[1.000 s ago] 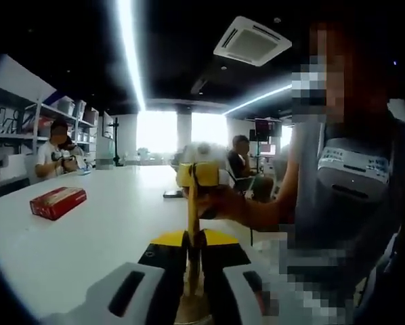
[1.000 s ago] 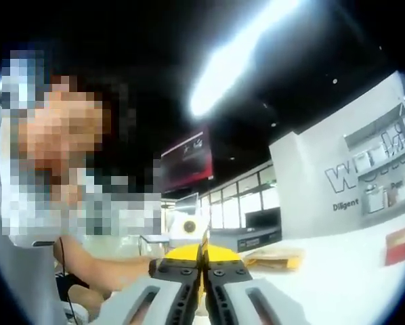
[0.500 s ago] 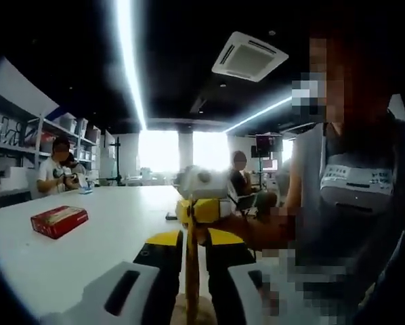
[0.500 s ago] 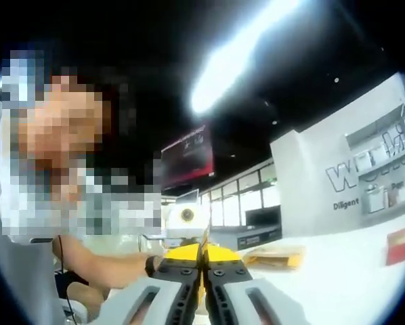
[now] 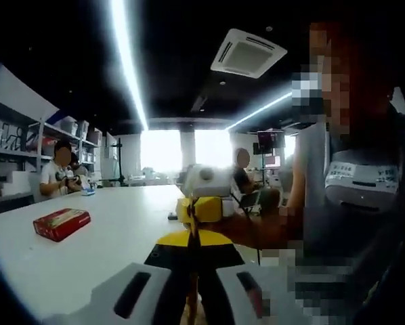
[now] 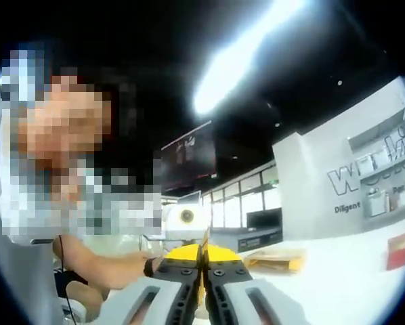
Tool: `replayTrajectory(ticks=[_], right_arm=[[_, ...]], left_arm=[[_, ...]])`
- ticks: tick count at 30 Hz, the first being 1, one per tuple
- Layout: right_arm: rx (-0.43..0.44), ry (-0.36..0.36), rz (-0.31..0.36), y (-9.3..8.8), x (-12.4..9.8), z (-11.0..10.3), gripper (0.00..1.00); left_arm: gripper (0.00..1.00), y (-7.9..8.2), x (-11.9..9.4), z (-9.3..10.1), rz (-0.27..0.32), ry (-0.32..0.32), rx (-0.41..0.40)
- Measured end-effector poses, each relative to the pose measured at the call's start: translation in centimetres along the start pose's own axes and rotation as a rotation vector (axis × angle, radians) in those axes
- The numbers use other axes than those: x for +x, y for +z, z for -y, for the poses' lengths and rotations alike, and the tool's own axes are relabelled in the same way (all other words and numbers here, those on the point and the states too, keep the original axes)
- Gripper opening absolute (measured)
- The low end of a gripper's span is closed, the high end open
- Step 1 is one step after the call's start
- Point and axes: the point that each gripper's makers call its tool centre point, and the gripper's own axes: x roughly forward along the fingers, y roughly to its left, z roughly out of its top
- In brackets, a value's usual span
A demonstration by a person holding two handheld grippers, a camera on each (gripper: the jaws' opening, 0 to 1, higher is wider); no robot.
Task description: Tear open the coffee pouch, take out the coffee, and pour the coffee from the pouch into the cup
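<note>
Smooth glossy white table [image 5: 121, 223], glossy red box [image 5: 61, 223], matt yellow-black plastic claw [image 5: 192, 254]

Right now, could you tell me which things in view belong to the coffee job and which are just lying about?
Belonging to the job:
- coffee pouch, a thin edge-on strip pinched between both tools
- left tool, shut on it
- right tool, shut on it

Lying about:
- red box on the white table
- yellow-brown packet on the table
</note>
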Motion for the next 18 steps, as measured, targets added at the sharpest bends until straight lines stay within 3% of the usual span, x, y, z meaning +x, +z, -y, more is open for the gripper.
replayTrajectory(ticks=[7, 12, 18], right_arm=[[-0.001, -0.010, 0.000, -0.09, -0.02, 0.15, 0.02], [-0.003, -0.012, 0.002, 0.09, -0.16, 0.19, 0.02], [-0.012, -0.011, 0.007, 0.52, -0.36, 0.16, 0.02]], left_arm=[[0.04, -0.18, 0.05, -0.16, 0.006, 0.003, -0.008], [0.11, -0.31, 0.09, -0.31, 0.003, 0.009, 0.009], [0.13, -0.87, 0.12, -0.25, -0.013, 0.004, 0.005]])
